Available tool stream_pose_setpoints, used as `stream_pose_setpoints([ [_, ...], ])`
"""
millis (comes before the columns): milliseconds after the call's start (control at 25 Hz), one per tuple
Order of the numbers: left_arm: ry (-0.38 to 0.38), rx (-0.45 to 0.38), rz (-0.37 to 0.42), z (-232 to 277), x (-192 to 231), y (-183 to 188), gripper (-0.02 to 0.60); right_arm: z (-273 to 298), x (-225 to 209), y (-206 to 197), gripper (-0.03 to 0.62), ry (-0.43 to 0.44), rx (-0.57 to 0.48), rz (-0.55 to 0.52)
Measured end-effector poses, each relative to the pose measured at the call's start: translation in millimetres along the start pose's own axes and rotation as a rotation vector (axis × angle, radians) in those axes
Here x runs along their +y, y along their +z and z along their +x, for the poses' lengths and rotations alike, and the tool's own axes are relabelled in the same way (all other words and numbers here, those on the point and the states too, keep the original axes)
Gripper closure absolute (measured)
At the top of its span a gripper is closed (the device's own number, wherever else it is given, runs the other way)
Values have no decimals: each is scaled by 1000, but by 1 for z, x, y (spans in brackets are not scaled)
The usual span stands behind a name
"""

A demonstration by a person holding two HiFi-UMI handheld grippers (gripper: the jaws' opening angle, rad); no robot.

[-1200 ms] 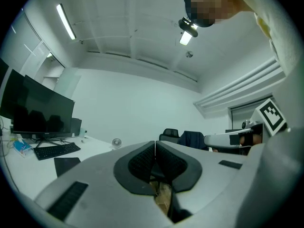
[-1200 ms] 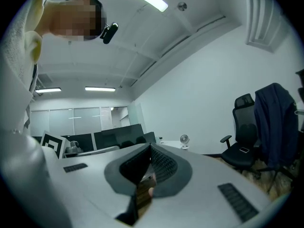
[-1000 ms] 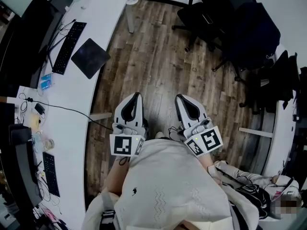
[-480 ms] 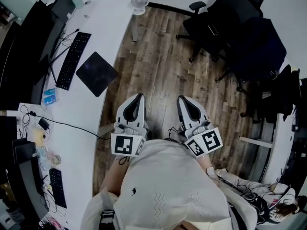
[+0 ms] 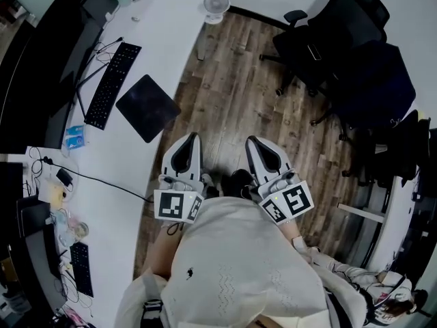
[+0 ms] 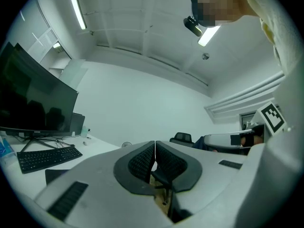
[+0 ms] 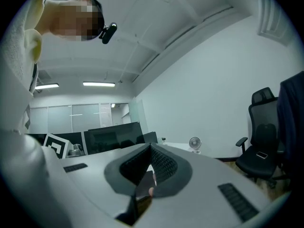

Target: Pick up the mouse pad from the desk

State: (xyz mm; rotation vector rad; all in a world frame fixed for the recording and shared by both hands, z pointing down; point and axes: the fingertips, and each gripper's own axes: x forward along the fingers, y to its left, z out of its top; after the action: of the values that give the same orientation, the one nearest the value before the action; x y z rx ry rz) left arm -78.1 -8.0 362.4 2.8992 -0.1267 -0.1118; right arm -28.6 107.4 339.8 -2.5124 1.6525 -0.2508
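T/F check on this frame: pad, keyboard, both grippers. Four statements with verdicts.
1. The pad lies flat on the desk, unheld. True.
2. The left gripper has its jaws open. False: they are shut, with nothing between them.
3. The keyboard lies beside the pad, on the side away from the desk's edge. True.
4. The right gripper touches the pad. False: it is over the floor, apart from the desk, with its jaws shut and empty.
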Motion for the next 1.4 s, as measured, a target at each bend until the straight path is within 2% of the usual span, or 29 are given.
stream_pose_setpoints([
  [200,34,7,-1,2,18,-4,566,21,-4,-1,593,25,5,4],
  [440,111,-3,28,17,34,1,566,58,-16,6,593,115,14,5],
  [960,437,-39,37,77,83,9,566,177,-61,22,593,425,98,4],
  [1400,736,-113,-27,86,97,7,566,235,-70,31,593,714,149,2],
])
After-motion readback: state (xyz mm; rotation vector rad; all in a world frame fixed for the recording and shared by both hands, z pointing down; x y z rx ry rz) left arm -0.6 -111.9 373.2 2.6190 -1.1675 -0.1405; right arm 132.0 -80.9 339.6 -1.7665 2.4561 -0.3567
